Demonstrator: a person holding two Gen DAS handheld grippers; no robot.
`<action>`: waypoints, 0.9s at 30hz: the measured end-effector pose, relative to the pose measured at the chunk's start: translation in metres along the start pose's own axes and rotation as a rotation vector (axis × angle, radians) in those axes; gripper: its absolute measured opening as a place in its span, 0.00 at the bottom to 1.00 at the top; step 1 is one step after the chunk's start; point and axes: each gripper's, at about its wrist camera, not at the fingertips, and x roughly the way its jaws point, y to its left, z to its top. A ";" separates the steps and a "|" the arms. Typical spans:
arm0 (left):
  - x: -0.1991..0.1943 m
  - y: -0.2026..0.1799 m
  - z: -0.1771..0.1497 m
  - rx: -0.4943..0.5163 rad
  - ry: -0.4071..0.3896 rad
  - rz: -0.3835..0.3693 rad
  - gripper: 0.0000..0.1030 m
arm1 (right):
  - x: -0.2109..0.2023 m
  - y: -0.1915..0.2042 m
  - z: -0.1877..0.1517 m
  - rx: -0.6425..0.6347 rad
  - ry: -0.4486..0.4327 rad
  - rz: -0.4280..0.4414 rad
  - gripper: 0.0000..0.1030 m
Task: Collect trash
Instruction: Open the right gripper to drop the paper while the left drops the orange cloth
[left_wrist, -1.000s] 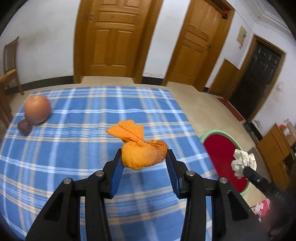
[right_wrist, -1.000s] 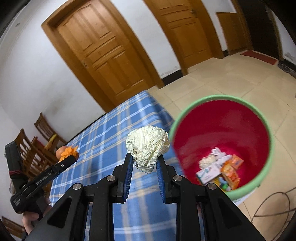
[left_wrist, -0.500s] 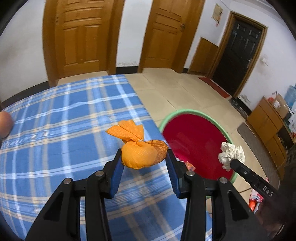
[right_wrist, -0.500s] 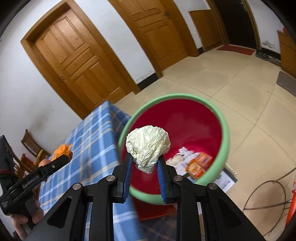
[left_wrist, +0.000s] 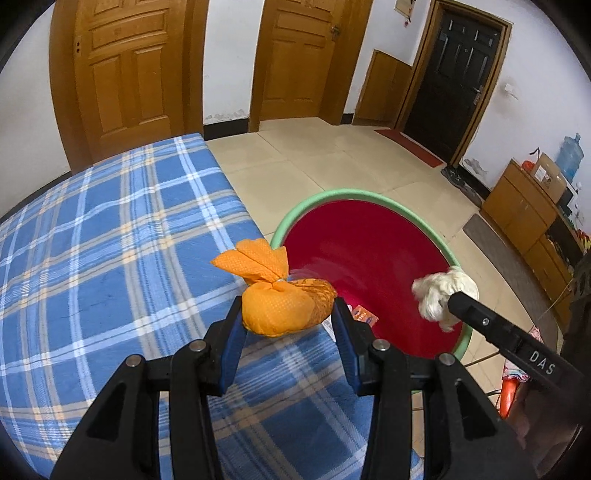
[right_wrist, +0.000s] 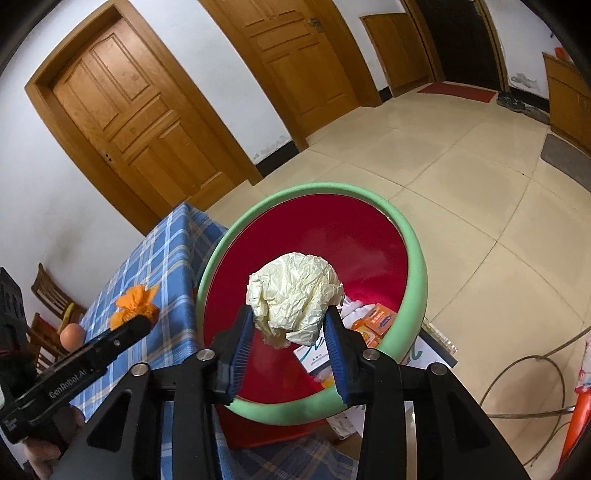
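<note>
My left gripper (left_wrist: 288, 312) is shut on an orange tied bag (left_wrist: 284, 306), held over the right edge of the blue plaid table (left_wrist: 110, 240), beside the bin. A red bin with a green rim (right_wrist: 417, 258) stands on the floor against the table. The right gripper (right_wrist: 290, 328) hangs over the bin's mouth and its jaws are opening. A crumpled pale paper ball (right_wrist: 295, 291) is still between the parted pads, loose. In the left wrist view that paper ball (left_wrist: 439, 295) looks blurred at the tip of the right gripper's finger (left_wrist: 480, 321).
Boxes and wrappers (right_wrist: 376, 319) lie in the bottom of the bin. A round fruit (right_wrist: 72, 334) sits far back on the table, with wooden chairs (right_wrist: 48, 291) behind. A cable (right_wrist: 535, 369) loops on the tiled floor to the right. Cabinets (left_wrist: 524, 206) line the right wall.
Both grippers have swung from over the table to the bin. The right jaws have spread apart around the paper ball. The left still grips the orange bag.
</note>
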 end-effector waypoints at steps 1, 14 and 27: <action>0.002 -0.001 0.000 0.004 0.004 -0.002 0.44 | 0.000 0.000 0.001 0.001 -0.001 -0.001 0.44; 0.015 -0.025 0.001 0.074 0.021 -0.041 0.51 | -0.004 -0.011 0.005 0.033 -0.017 -0.020 0.55; 0.001 -0.023 0.001 0.054 -0.012 0.002 0.65 | -0.011 -0.007 0.004 0.011 -0.029 -0.029 0.58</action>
